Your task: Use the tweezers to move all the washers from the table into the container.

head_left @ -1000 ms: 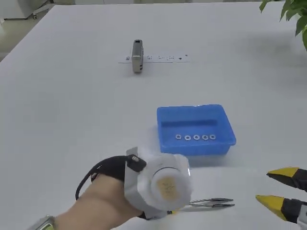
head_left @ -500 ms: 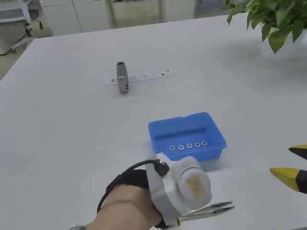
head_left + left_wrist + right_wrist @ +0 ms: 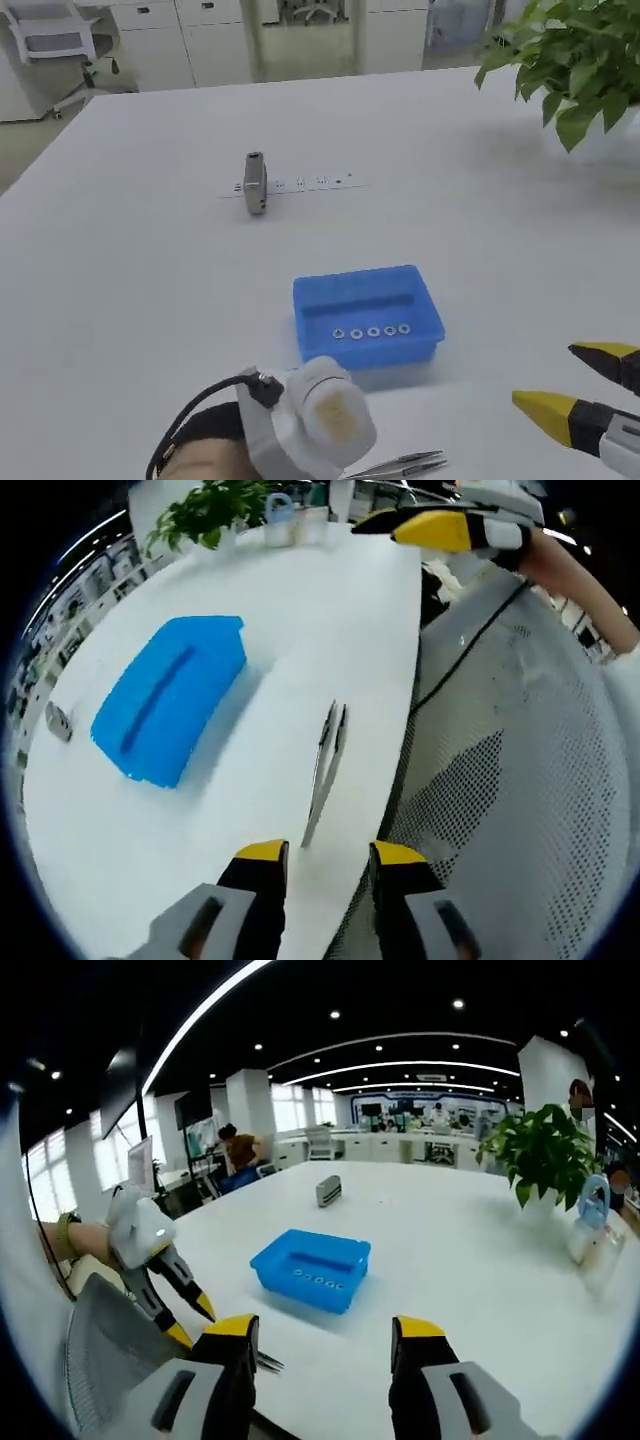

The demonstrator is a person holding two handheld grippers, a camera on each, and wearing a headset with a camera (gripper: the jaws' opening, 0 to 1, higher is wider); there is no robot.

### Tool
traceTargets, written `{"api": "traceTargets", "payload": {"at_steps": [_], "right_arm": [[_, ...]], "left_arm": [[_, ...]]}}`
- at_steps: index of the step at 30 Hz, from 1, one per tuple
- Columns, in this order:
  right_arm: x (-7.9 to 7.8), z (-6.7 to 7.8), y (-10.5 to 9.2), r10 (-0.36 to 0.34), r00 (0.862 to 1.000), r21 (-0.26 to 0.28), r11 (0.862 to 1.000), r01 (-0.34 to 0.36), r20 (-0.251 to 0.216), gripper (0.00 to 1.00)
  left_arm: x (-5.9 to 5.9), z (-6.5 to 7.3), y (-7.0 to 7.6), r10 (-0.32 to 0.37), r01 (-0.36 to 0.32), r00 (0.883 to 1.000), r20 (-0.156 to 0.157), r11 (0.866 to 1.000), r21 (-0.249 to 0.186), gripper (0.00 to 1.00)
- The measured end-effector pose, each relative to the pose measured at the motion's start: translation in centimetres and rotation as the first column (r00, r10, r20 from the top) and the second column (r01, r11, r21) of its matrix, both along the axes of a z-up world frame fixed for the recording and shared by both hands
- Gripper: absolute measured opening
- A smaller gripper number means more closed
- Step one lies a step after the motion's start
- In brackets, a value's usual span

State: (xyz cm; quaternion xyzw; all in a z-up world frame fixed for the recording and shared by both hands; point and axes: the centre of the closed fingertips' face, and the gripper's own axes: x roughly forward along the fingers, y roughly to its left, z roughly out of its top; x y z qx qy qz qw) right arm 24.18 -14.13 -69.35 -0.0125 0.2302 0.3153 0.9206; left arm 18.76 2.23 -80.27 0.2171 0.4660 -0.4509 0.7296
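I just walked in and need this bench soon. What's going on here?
A person works at a white table with a gripper in each hand. Five washers lie in a row inside the blue container. The tweezers lie flat near the table's edge, just ahead of the left gripper, whose jaws stand open. The right gripper hovers open, holding nothing.

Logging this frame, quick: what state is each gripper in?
Left gripper: open, empty; the tweezers lie on the table ahead of it.
Right gripper: open, holding nothing.
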Motion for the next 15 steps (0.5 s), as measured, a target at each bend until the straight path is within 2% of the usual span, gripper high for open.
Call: {"api": "traceTargets", "payload": {"at_steps": [1,3,5,6,7,8,9,10,11,12,13,14,15], "right_arm": [[0.1,0.2,0.1,0.007,1.0,0.022,1.0,-0.007,0.004,0.55],[0.4,0.5,0.1,0.041,0.999,0.025,0.999,-0.041,0.021,0.59],[0.7,0.3,-0.1,0.079,0.996,-0.02,0.997,-0.078,0.036,0.62],[0.9,0.3,-0.3,0.081,0.996,-0.027,0.996,-0.08,0.04,0.64],[1.1,0.2,-0.5,0.084,0.995,-0.032,0.996,-0.083,0.046,0.66],[1.3,0.3,-0.7,0.096,0.994,-0.036,0.995,-0.094,0.055,0.67],[1.5,0.3,-0.9,0.1,0.993,-0.039,0.994,-0.098,0.059,0.69],[1.8,0.4,-1.3,0.101,0.993,-0.043,0.994,-0.099,0.062,0.71],[1.9,0.4,-1.5,0.102,0.993,-0.044,0.994,-0.099,0.065,0.72],[2.1,0.5,-1.8,0.1,0.992,-0.042,0.994,-0.098,0.07,0.75],[2.2,0.5,-2.0,0.097,0.993,-0.04,0.995,-0.094,0.073,0.77],[2.2,0.6,-2.2,0.095,0.992,-0.042,0.995,-0.092,0.078,0.8],[2.3,0.6,-2.4,0.094,0.992,-0.046,0.995,-0.09,0.084,0.82]], "left_arm": [[0.2,0.4,0.0,0.048,-0.047,0.999,0.015,0.998,-0.029,0.35],[0.7,1.5,0.3,0.164,-0.158,0.985,0.055,0.983,-0.091,0.37],[1.2,3.1,0.9,0.266,-0.248,0.959,0.102,0.955,-0.162,0.4],[1.7,4.3,1.4,0.338,-0.305,0.931,0.134,0.927,-0.217,0.43],[2.0,5.1,1.7,0.377,-0.333,0.914,0.15,0.908,-0.253,0.46],[2.5,6.4,2.2,0.448,-0.382,0.877,0.172,0.869,-0.315,0.49],[2.8,7.2,2.8,0.509,-0.429,0.843,0.174,0.831,-0.355,0.51],[3.2,8.3,3.2,0.554,-0.449,0.811,0.19,0.796,-0.407,0.52],[3.6,9.7,3.8,0.605,-0.457,0.768,0.209,0.747,-0.482,0.52],[3.8,10.8,4.6,0.665,-0.485,0.717,0.207,0.69,-0.537,0.53],[4.0,11.5,5.3,0.7,-0.494,0.682,0.213,0.655,-0.572,0.55],[4.1,12.2,5.7,0.725,-0.491,0.653,0.22,0.626,-0.606,0.59],[4.2,13.1,6.5,0.768,-0.503,0.603,0.216,0.576,-0.644,0.66]]}}
